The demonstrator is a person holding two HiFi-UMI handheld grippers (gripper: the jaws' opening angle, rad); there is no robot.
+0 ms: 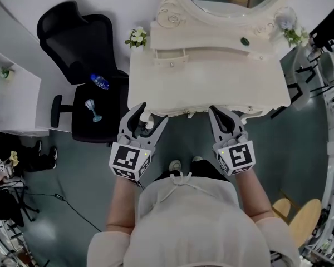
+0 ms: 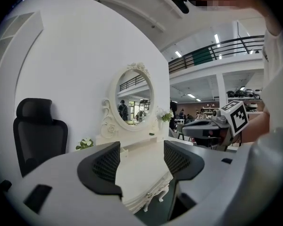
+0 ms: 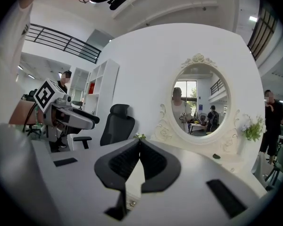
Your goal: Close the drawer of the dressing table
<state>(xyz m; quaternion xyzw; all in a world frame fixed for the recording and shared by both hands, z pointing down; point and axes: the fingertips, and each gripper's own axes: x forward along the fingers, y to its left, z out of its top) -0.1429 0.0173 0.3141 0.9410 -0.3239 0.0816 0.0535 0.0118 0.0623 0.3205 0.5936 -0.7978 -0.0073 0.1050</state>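
— Drawer (image 2: 146, 194) aside, what surrounds the dressing table (image 1: 211, 85)?
— Left of it, a black office chair (image 1: 83, 32) on dark green floor (image 1: 300, 149); white wall (image 2: 75, 55) behind it.
— And the drawer?
— Under the table's near edge, cream, seemingly flush.
— Grippers?
— Left gripper (image 1: 154, 113) off the table's front-left corner, jaws wide, empty; right gripper (image 1: 219, 113) at its front edge, jaws nearly together, empty.

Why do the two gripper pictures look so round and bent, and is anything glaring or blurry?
Left gripper view: a fisheye lens blackens the corners and curves the wall. Right gripper view: same bulging, yet the mirror stays sharp. Head view: even light, no hard shadows, the white dressing table nearly washes out, and its edges bow slightly.
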